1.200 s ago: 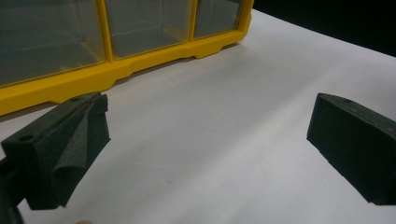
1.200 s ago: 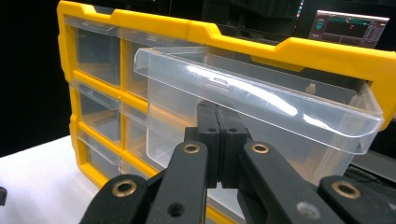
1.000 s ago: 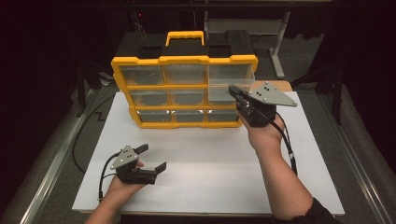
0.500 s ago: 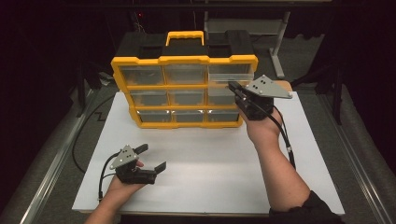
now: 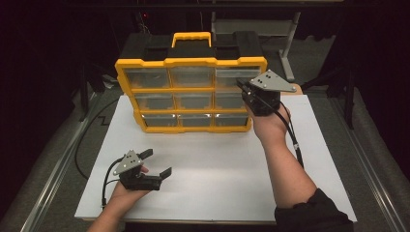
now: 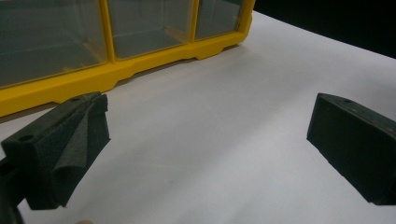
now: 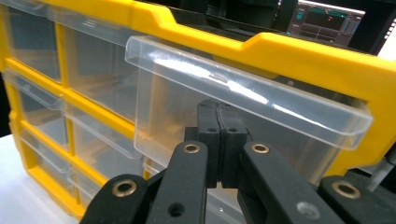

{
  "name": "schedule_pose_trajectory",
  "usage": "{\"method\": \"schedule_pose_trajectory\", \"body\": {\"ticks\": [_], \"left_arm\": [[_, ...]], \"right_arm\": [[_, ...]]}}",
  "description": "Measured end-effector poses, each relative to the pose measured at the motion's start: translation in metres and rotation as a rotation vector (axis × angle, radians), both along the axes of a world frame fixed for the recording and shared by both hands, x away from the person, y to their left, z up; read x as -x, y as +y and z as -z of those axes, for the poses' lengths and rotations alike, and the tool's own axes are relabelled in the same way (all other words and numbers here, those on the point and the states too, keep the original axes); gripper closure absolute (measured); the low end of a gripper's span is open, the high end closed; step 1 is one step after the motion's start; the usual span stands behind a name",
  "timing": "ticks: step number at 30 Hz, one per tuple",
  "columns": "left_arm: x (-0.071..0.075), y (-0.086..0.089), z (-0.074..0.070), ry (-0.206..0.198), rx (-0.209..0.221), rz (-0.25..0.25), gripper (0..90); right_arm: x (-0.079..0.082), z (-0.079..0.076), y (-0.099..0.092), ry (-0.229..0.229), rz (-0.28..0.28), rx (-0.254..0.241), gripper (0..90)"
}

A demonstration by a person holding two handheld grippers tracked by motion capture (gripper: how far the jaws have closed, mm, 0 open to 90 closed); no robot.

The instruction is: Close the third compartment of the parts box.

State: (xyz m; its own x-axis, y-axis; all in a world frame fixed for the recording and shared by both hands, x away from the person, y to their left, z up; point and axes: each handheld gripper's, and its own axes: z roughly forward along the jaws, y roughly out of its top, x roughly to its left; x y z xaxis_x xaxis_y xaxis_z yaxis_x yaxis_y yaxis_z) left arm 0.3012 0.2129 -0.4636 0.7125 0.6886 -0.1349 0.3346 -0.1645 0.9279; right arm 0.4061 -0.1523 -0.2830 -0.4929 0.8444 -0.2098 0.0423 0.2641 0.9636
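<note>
A yellow organizer [image 5: 191, 82] stands tilted back on the white board [image 5: 217, 174], its nine clear drawers facing the person. All places below are given from this organizer.

Right gripper [image 5: 246, 92]: at the organizer's top right corner, held up by the right hand [image 5: 268, 123]. In the right gripper view the jaws are pressed together with no gap between the pads, directly under the lip of the top right drawer [image 7: 243, 100]. That drawer sticks out of its slot, its clear front standing proud of the yellow frame. The pads sit against the drawer's front below the lip; whether they pinch any plastic between them cannot be told.

Left gripper [image 5: 157, 164]: well in front of the organizer, off its lower left corner, low over the board in the left hand [image 5: 128, 191]. Its jaws stand wide apart with nothing between them. In the left gripper view the two pads [image 6: 60, 149] frame bare board, with the organizer's bottom edge [image 6: 116, 74] beyond them.

The other eight drawers sit flush in the frame. A yellow handle [image 5: 192, 37] rises from the organizer's top. A cable [image 5: 290, 133] trails from the right gripper along the forearm.
</note>
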Motion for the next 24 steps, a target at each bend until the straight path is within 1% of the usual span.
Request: {"method": "schedule_pose_trajectory", "body": {"ticks": [11,18,21,24], "left_arm": [[-0.001,0.0,0.0,0.003,0.002,0.001,0.2],[-0.001,0.001,0.0,0.0,0.003,0.0,0.2],[-0.001,0.0,0.0,0.001,0.004,0.002,0.2],[-0.001,0.001,0.001,0.003,0.006,-0.001,0.2]], "right_arm": [[-0.013,-0.002,0.003,0.015,0.029,0.015,90.0],[-0.022,0.001,0.002,0.027,0.044,0.009,90.0],[-0.023,0.003,0.003,0.027,0.045,0.008,90.0],[-0.022,0.005,0.006,0.031,0.045,0.027,90.0]]}}
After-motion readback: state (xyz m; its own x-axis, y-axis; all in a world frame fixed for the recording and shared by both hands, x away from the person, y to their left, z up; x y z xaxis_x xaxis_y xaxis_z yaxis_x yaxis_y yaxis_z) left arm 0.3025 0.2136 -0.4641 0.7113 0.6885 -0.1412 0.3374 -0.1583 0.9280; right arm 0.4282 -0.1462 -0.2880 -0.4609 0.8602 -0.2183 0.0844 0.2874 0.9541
